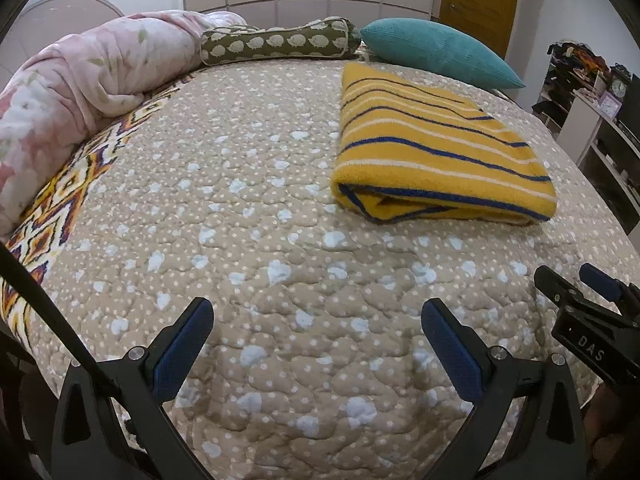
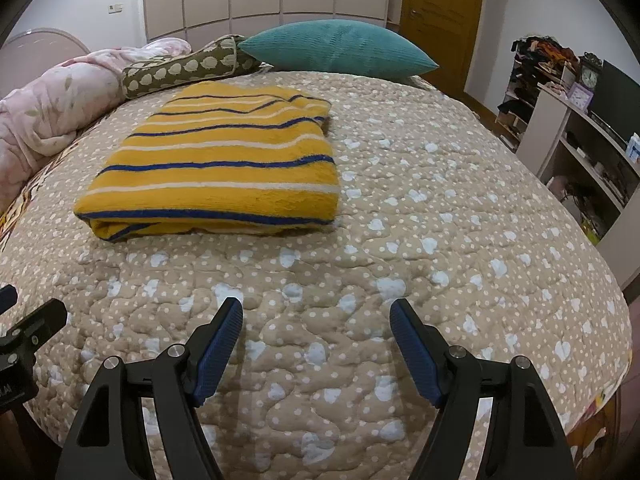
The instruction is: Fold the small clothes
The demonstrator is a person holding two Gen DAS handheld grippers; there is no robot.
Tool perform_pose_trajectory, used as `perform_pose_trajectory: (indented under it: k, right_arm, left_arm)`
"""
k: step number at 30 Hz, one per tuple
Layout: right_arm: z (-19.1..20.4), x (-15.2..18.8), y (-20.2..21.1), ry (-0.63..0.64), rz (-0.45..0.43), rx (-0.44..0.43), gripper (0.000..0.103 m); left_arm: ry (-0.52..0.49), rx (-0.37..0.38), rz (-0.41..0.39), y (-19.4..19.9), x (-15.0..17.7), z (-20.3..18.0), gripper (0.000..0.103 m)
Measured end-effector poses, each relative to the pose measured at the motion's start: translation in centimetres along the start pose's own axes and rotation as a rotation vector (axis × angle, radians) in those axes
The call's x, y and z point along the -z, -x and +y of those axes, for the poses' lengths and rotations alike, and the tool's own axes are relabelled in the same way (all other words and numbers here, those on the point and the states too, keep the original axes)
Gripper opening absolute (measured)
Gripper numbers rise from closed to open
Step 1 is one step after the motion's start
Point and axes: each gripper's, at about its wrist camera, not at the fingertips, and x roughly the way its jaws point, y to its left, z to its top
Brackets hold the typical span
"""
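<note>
A yellow garment with blue and white stripes lies folded into a thick rectangle on the bed, also seen in the right wrist view as the striped garment. My left gripper hovers open over the bare quilt, well short of the garment and to its left. My right gripper is open too, over the quilt in front of the garment, nothing between its blue pads. The right gripper's fingers show at the right edge of the left wrist view.
The beige dotted quilt covers the bed. A rolled pink blanket, a green patterned bolster and a teal pillow lie along the far side. Shelves stand right of the bed, a wooden door behind.
</note>
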Motion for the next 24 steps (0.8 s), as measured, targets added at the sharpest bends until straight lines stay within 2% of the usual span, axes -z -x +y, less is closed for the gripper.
perform_pose_trajectory:
  k: [24]
  right_arm:
    - [0.36, 0.20, -0.47, 0.009, 0.020, 0.008, 0.082]
  left_arm:
    - [0.009, -0.005, 0.002, -0.05, -0.03, 0.00, 0.103]
